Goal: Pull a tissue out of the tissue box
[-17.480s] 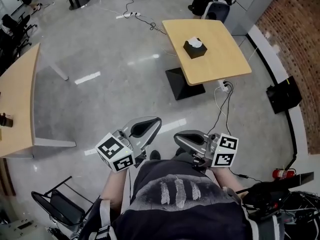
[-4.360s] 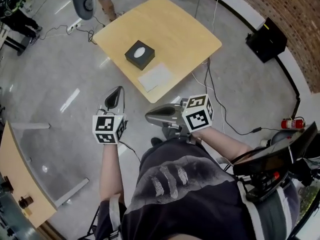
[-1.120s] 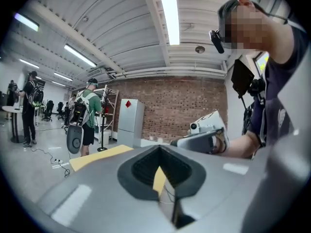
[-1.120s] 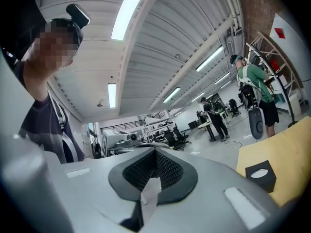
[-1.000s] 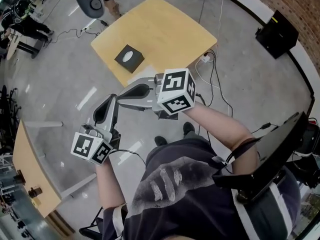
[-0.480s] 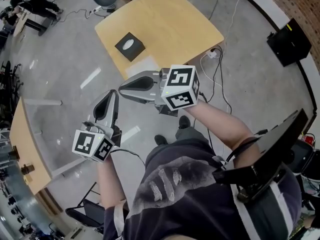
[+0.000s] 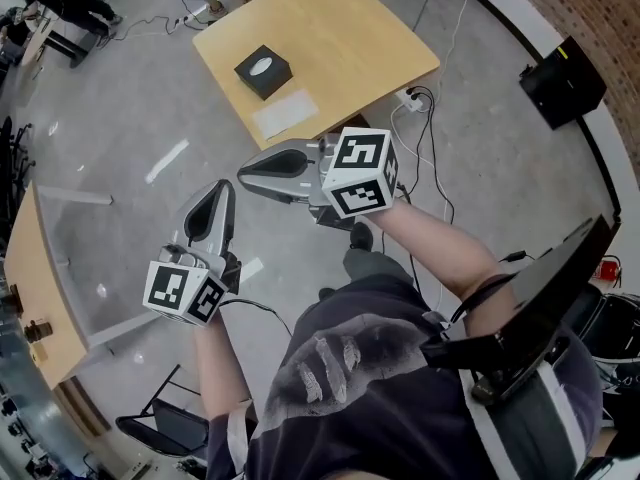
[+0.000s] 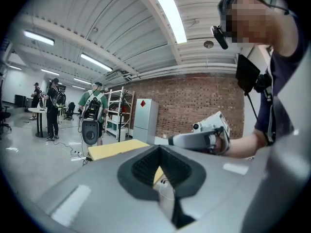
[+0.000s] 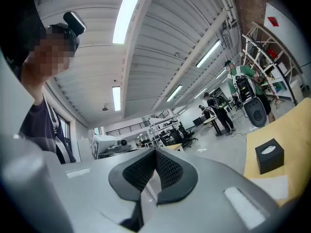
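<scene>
the tissue box (image 7: 263,71) sits by the tabletop's (image 7: 350,38) left edge, with a white sheet (image 7: 285,114) lying flat beside it toward the near corner. our left gripper (image 7: 220,188) and right gripper (image 7: 244,175) hang clenched and empty, well short of the table. whether we're arriving or leaving, we'd keep them steady.

No legible text, label, brand, number or sign on anything in view.
</scene>
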{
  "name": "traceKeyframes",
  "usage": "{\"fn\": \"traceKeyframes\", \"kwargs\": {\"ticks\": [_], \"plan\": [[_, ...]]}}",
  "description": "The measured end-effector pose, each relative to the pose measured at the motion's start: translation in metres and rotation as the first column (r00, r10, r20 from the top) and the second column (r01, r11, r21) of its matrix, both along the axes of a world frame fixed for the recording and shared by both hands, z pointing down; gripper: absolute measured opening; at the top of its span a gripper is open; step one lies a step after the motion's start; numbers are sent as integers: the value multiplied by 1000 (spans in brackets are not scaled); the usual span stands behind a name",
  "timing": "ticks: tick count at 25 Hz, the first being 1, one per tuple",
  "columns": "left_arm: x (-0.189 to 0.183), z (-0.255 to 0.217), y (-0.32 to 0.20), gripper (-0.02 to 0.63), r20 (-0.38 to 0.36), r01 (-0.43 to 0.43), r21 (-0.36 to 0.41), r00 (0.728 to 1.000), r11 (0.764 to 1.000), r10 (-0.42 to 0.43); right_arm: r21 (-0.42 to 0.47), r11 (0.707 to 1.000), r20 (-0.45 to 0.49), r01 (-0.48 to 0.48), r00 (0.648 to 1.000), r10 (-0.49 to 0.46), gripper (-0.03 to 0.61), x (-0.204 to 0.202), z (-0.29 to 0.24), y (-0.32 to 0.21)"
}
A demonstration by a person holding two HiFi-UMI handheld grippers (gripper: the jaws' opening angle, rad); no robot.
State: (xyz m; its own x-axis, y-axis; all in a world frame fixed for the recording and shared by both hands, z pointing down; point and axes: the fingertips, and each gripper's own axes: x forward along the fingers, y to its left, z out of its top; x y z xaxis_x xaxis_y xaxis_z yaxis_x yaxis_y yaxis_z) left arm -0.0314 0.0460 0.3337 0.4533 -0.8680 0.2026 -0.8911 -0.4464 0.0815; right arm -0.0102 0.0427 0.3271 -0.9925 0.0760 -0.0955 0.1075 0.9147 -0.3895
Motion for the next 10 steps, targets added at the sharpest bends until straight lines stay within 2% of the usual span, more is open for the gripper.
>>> {"fn": "traceKeyframes", "kwargs": {"ticks": [6,10], "plan": [[-32,-5,80,0,-30,5,41,1000,999,-4,25,1000,-32,-14,999,15,-3,-32,0,75],[-53,-3,137,0,-47,2,38,999,999,-1,42,999,-48,-25,998,27,-3,-48,1,132]]}}
